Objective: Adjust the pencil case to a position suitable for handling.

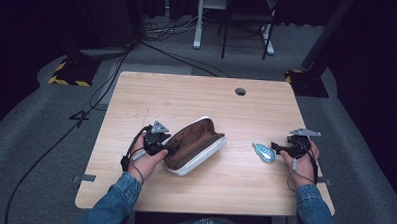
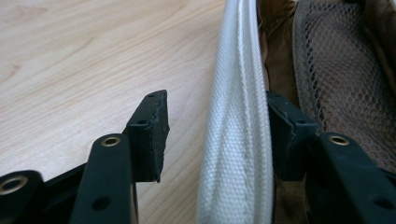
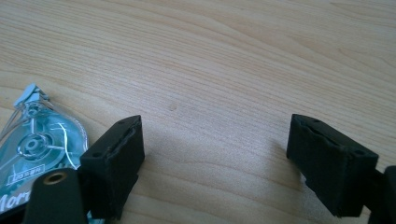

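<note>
An open pencil pouch, white outside and brown inside, lies in the middle of the wooden table. My left gripper is at its near left end. In the left gripper view the left gripper straddles the pouch's white rim: one pad sits inside against the rim, while the outer pad stands off it with a gap. A brown mesh pocket lines the inside. My right gripper rests open by a teal correction-tape dispenser. The right gripper has bare wood between its jaws, and the dispenser is beside one jaw.
A round cable hole sits near the table's far edge. Beyond the table are cables on grey carpet, white desk legs, and yellow-and-black striped stand bases at the far corners.
</note>
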Motion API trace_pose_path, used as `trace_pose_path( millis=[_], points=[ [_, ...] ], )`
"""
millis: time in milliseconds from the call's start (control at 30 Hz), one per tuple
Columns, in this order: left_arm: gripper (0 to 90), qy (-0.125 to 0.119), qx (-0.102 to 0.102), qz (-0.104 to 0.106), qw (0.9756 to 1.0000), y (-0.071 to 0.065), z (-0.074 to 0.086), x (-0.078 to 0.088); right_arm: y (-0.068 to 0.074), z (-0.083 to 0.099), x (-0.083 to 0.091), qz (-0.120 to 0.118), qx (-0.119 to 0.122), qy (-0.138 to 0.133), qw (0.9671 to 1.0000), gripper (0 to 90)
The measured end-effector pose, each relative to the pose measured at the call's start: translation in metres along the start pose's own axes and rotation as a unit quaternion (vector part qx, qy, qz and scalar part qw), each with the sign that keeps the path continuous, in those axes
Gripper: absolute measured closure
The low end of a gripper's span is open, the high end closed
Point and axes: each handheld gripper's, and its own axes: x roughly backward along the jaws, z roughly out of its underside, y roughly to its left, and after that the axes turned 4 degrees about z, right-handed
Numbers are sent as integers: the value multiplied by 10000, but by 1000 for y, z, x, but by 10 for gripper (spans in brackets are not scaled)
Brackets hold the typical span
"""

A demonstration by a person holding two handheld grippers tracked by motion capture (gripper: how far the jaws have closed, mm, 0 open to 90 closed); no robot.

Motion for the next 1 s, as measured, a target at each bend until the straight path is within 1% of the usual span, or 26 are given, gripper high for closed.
trace_pose_path(
  millis=[33,67,100,167,200,233,333,367,500,667,700,733,767,1000],
  points=[
    [503,37,-27,8,10000,0,0,-1,0,0,0,-3,1,-1,10000,195],
    [571,95,-19,52,9999,0,1,-3,0,0,0,-4,2,-2,10000,195],
    [662,111,-8,76,9999,0,1,-3,0,0,0,-1,1,-1,10000,195],
    [761,110,58,128,9998,1,0,-2,0,0,0,-2,2,-1,10000,196],
    [799,87,78,112,9999,0,-1,-2,0,0,0,-2,4,0,10000,196],
    [815,68,73,127,9999,1,-1,-1,0,0,0,-3,3,0,10000,196],
    [837,63,85,127,9999,-1,-2,0,0,0,0,-4,3,-2,10000,196],
    [840,62,129,140,9998,-1,-2,0,0,0,0,-3,3,0,10000,196],
    [846,36,188,212,9996,-1,-2,0,0,0,0,-3,5,0,10000,196],
    [850,17,242,401,9989,-2,-2,2,0,0,0,0,1,-6,10000,197],
    [850,2,268,472,9985,-4,-2,2,0,0,0,-1,2,-5,10000,196],
    [851,2,268,472,9985,-4,-2,2,0,0,0,-1,2,-5,10000,196],
    [851,-6,224,567,9981,-7,-3,4,0,0,0,-1,1,-7,10000,196],
    [851,22,49,759,9971,-21,-6,11,0,0,0,-8,5,-7,10000,197]
  ],
)
